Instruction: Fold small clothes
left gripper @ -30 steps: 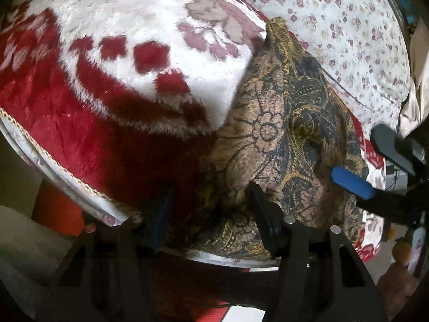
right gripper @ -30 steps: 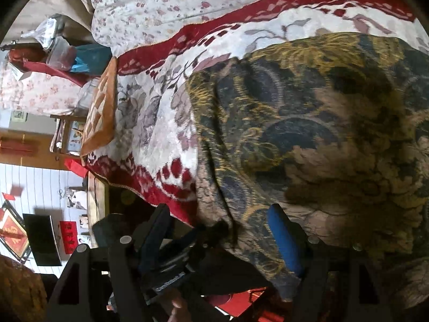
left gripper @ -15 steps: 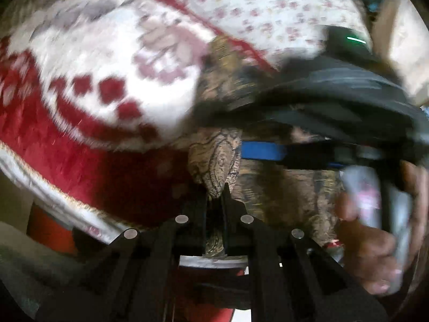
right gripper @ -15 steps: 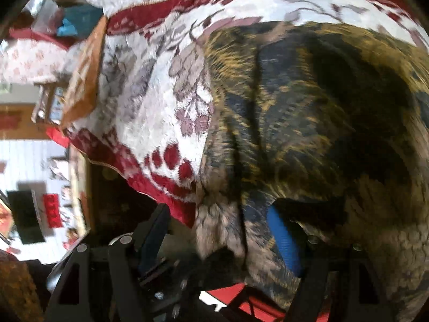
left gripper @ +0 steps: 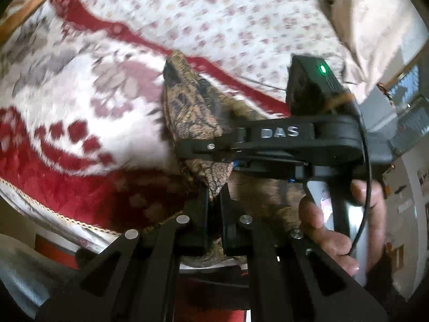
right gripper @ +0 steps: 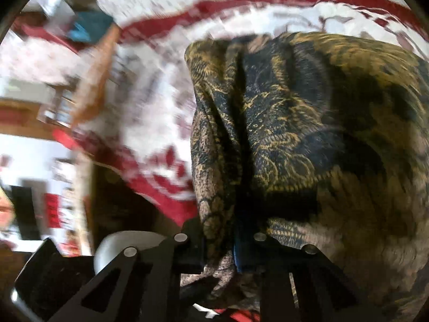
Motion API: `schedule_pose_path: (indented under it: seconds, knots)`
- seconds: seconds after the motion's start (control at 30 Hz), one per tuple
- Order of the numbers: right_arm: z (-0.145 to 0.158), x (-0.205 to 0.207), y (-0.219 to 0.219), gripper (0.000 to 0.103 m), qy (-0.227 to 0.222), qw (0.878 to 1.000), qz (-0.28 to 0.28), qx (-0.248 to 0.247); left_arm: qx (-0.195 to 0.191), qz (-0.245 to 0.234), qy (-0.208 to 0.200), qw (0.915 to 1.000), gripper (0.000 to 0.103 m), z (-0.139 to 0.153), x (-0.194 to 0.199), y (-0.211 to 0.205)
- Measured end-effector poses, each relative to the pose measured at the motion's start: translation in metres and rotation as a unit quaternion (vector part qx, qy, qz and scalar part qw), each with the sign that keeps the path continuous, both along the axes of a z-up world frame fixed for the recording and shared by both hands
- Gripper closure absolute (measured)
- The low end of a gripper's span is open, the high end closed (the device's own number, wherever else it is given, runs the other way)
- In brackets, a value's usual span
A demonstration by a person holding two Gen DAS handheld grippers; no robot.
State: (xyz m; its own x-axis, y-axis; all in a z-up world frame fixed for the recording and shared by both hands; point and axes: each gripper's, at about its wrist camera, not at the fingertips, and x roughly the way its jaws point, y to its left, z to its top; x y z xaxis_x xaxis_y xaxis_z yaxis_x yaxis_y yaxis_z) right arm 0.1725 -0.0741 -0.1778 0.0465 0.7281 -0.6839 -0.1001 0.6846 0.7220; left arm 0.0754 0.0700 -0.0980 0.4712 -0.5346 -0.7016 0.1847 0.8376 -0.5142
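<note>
Two hand-held grippers, left and right, clamped on patterned cloth | blanket blurred

Left wrist view: looks forward along left hand-held gripper, close above the bed, facing the floral sheet.
Right wrist view: looks along right hand-held gripper, very close to patterned garment.
Shared: garment, red-and-white blanket.
</note>
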Motion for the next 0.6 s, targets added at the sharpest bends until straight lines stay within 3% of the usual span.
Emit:
schedule_pose_path:
  seconds: [0.13, 0.3, 0.47, 0.6]
  knots:
    - [0.026, -0.023, -0.057, 0.089, -0.031, 0.995, -0.056, 0.071, 0.033, -0.04, -0.041, 0.9978, 0.097, 0.036, -0.015, -0.041]
    - [0.053, -0.063, -0.152, 0.089, -0.077, 0.981, -0.137, 0.112, 0.047, -0.125, -0.076, 0.9881, 0.097, 0.064, -0.029, -0.124]
    - [0.04, -0.094, -0.247, 0.089, -0.083, 0.966, -0.209, 0.126, 0.067, -0.194, -0.086, 0.9749, 0.097, 0.055, -0.031, -0.208]
    - [-0.002, -0.103, -0.302, 0.089, -0.058, 0.955, -0.262, 0.129, 0.068, -0.223, -0.048, 0.9712, 0.097, 0.017, -0.016, -0.263]
